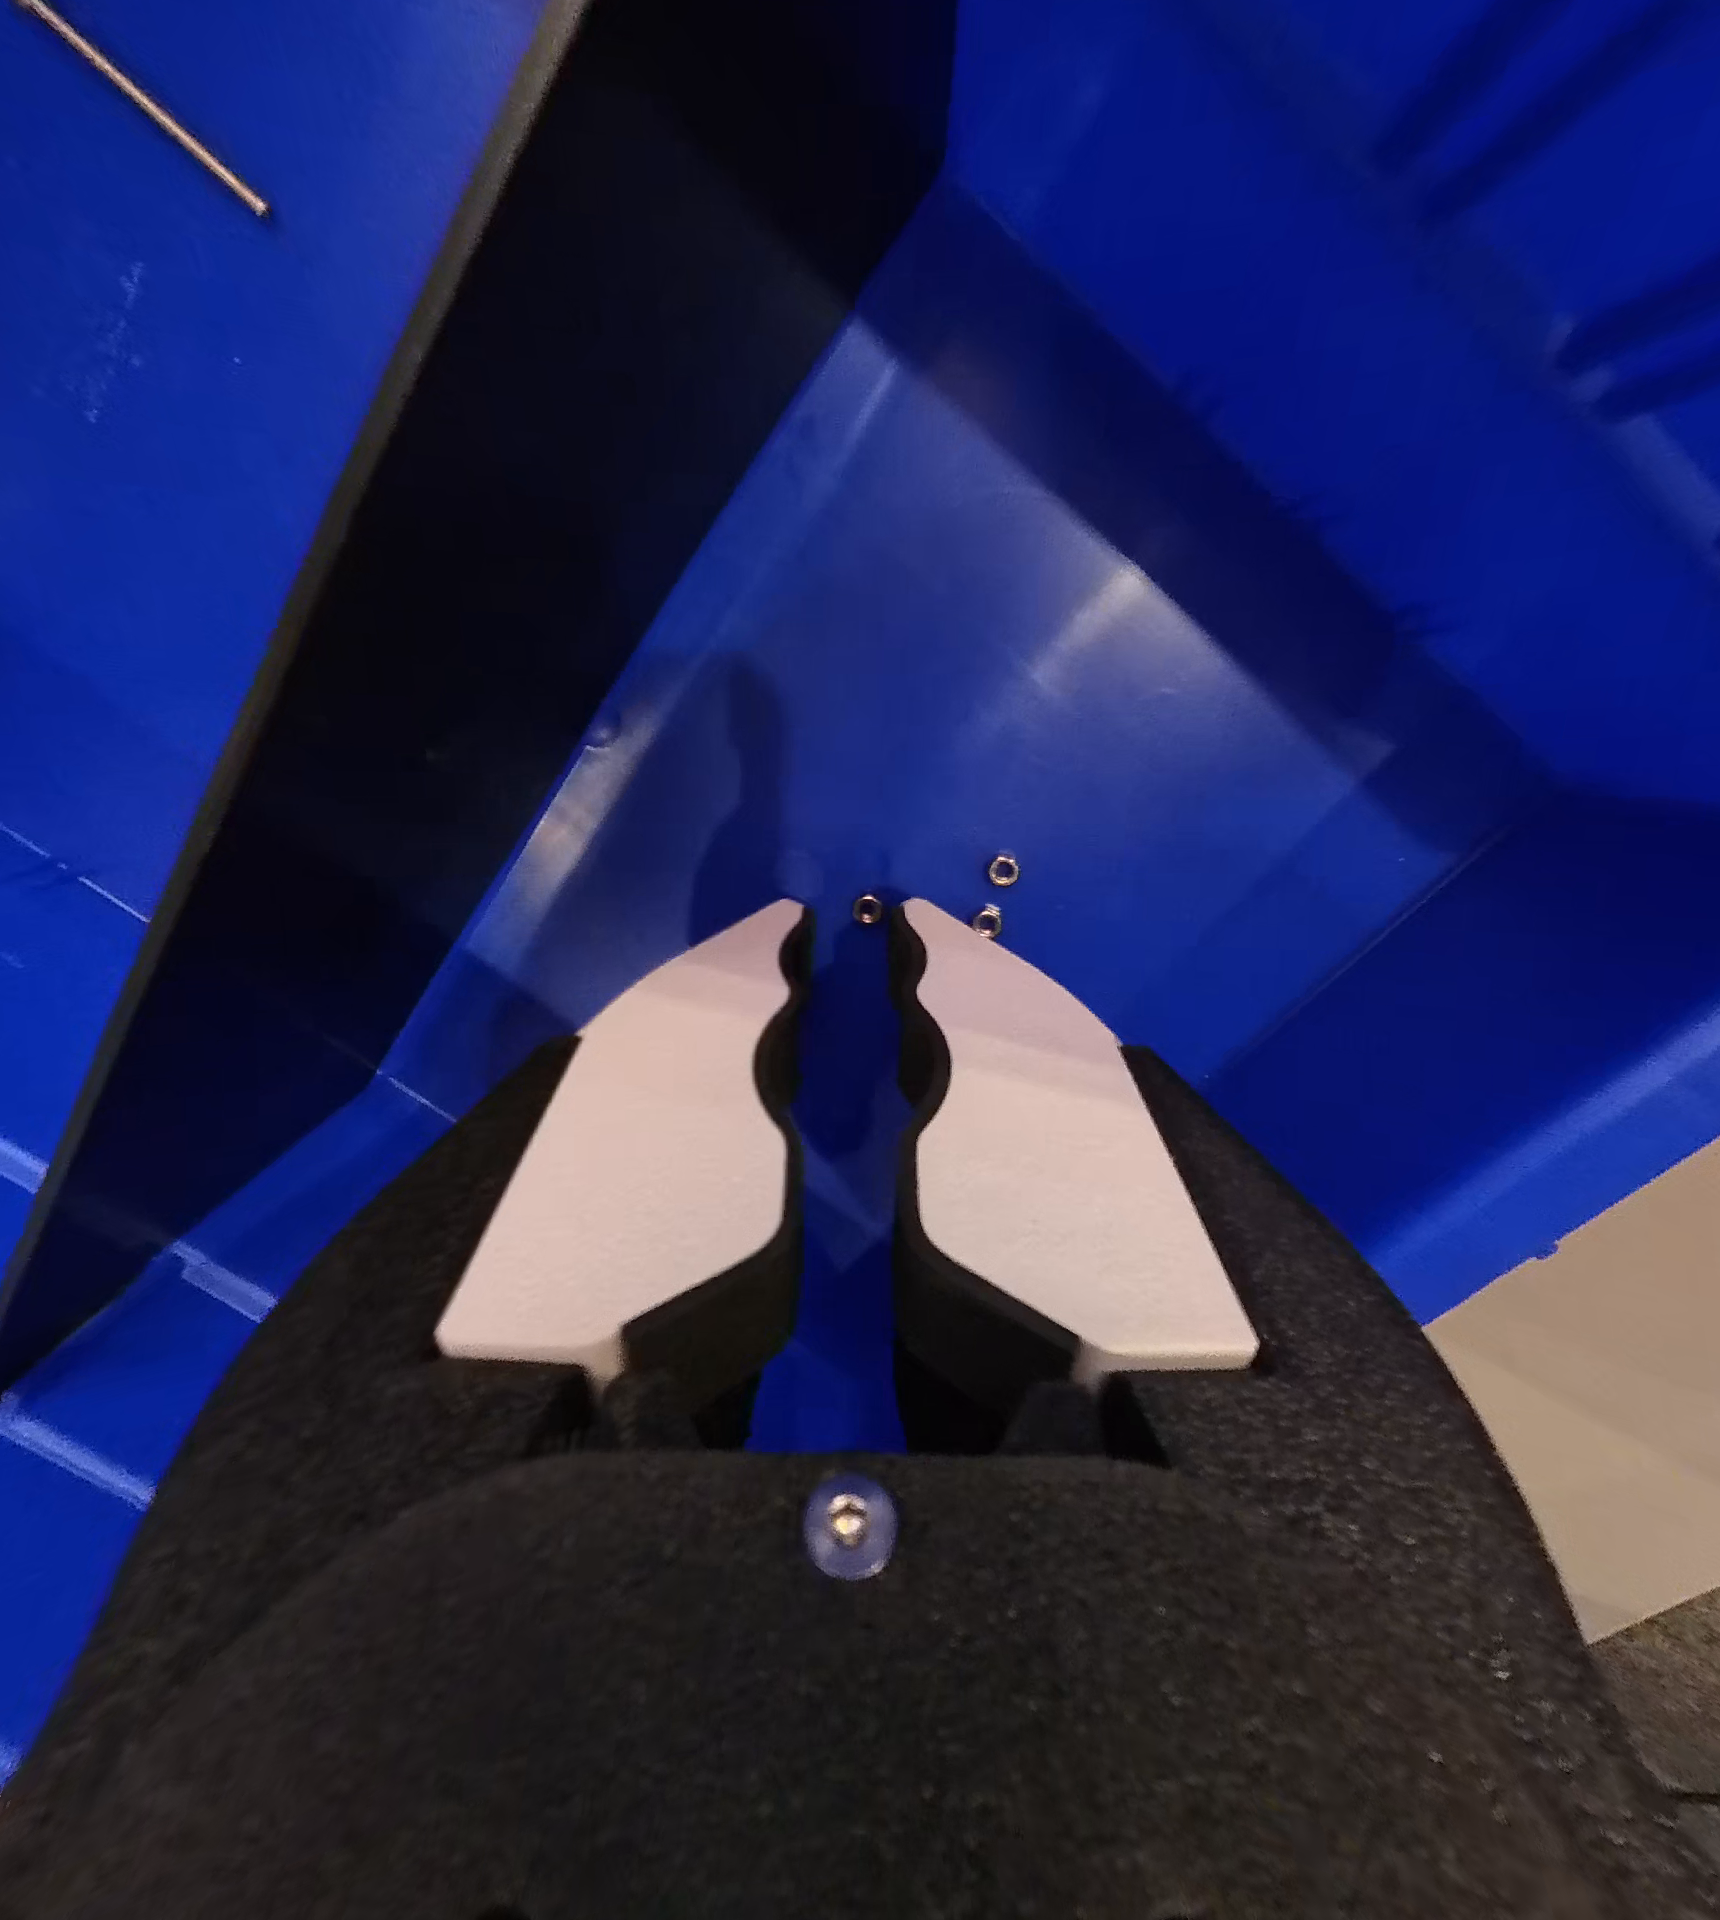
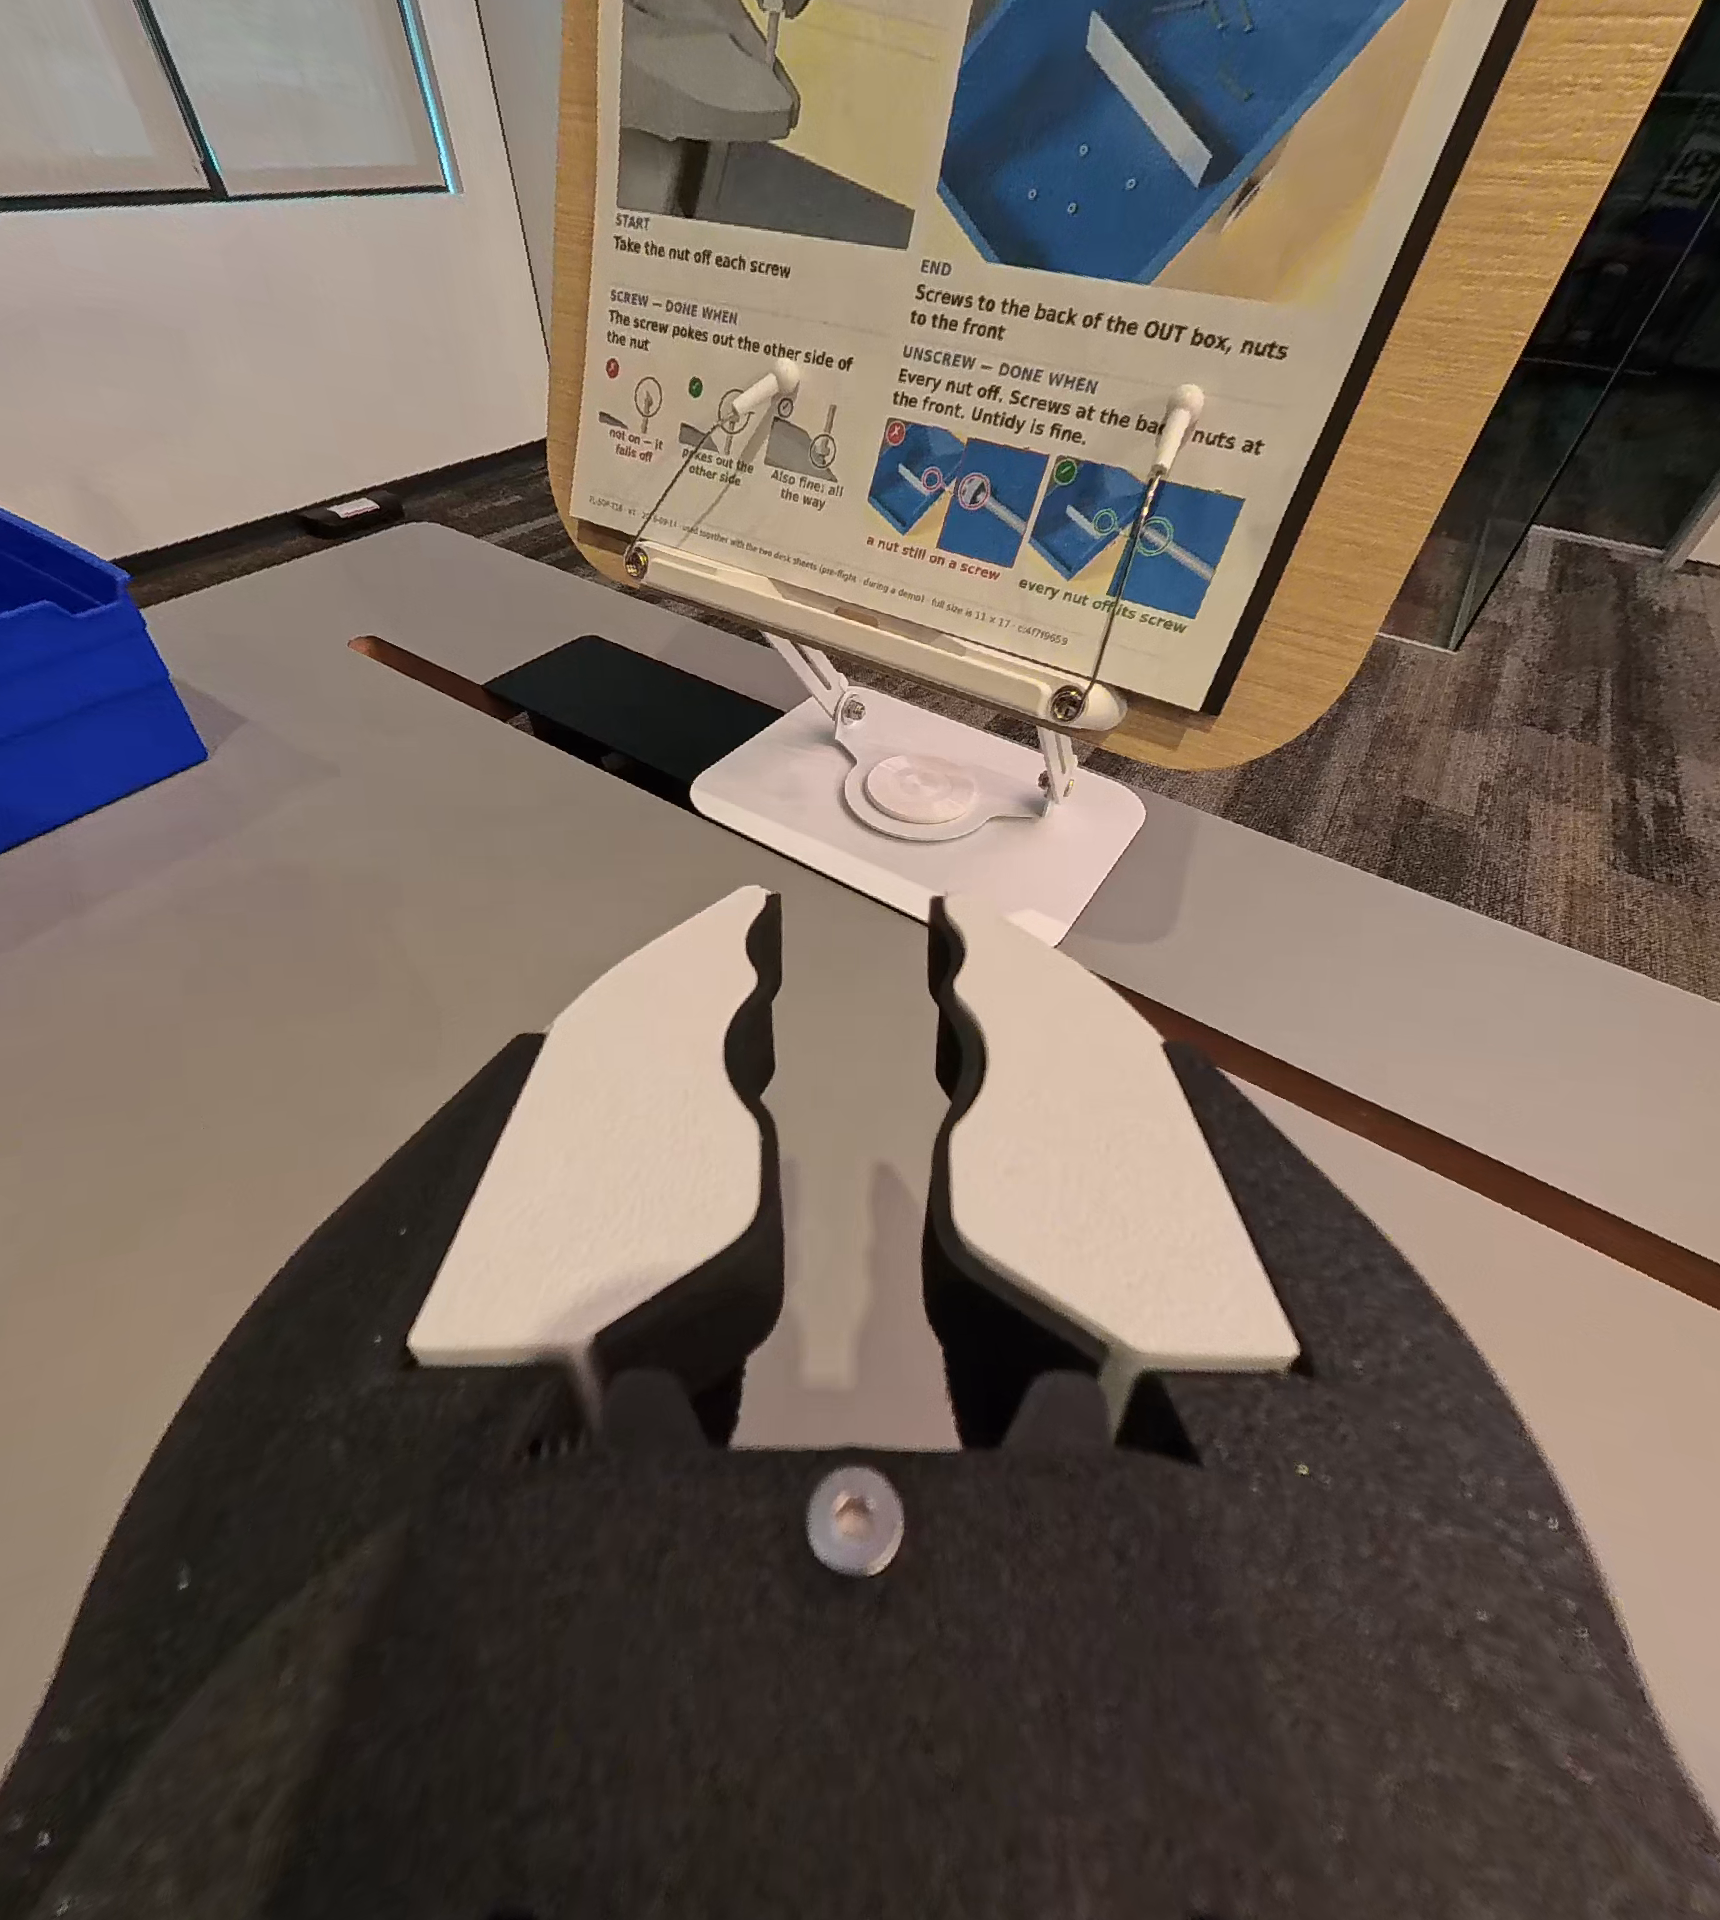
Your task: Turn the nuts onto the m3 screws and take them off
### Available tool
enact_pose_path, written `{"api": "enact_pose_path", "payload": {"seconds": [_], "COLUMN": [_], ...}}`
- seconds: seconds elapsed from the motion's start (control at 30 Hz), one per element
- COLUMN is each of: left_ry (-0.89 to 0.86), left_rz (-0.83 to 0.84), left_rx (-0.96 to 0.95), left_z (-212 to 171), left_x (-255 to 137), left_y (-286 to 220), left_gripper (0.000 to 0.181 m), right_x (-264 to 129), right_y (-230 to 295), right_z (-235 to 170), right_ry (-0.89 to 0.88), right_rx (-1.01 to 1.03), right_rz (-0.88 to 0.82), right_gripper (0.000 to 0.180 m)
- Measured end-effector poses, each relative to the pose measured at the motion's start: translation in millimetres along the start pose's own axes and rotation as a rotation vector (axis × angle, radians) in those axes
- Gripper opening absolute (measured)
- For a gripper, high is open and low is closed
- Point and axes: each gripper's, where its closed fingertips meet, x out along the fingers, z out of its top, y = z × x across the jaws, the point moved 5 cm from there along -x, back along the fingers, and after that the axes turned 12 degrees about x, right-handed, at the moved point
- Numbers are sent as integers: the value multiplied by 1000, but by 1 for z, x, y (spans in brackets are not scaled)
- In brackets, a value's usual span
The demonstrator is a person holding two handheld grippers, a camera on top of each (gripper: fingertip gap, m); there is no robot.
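**Left tool down in the blue bin at the nuts, right tool idle over the desk**

Your left tool (image 1: 851, 914) reaches into the front compartment of the blue bin (image 1: 1199, 499), its tips low over the bin floor. Its 2 fingers are slightly spread, with a narrow gap between them, and they pinch nothing. 1 nut (image 1: 866, 910) lies on the floor right at that gap, just ahead of the tips and between them. 2 more nuts (image 1: 993, 891) lie close together just beside the right fingertip, one behind the other; the nearer one is at the finger's edge, and you cannot tell whether it touches. A dark divider (image 1: 440, 665) stands to the left of the tool and splits the bin. Beyond it, in the other compartment, a thin metal screw (image 1: 149, 109) lies on the floor, well apart from the nuts.

Your right tool (image 2: 854, 920) hovers above the grey desk (image 2: 316, 935), fingers spread wider than the left and holding nothing. Straight ahead, an instruction sheet (image 2: 939, 312) rests on a white stand (image 2: 939, 810) at the desk's far edge. Another blue bin (image 2: 14, 675) sits on the desk far to the left.
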Motion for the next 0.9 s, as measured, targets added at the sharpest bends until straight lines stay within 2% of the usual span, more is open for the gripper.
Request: {"api": "enact_pose_path", "payload": {"seconds": [0.17,0.63,0.9], "left_ry": [8,-3,-39], "left_rz": [-17,-71,-47], "left_rx": [1,-22,-28], "left_z": [1,0,-2], "left_x": [1,2,-1], "left_y": [-2,0,0], "left_gripper": [8,6,6], "right_x": [0,-2,-3], "right_y": [-1,-2,-3], "right_z": [0,2,2], "right_ry": [0,-4,-6], "right_rx": [2,17,25], "right_rz": [0,16,23], "right_gripper": [26,22,22]}}
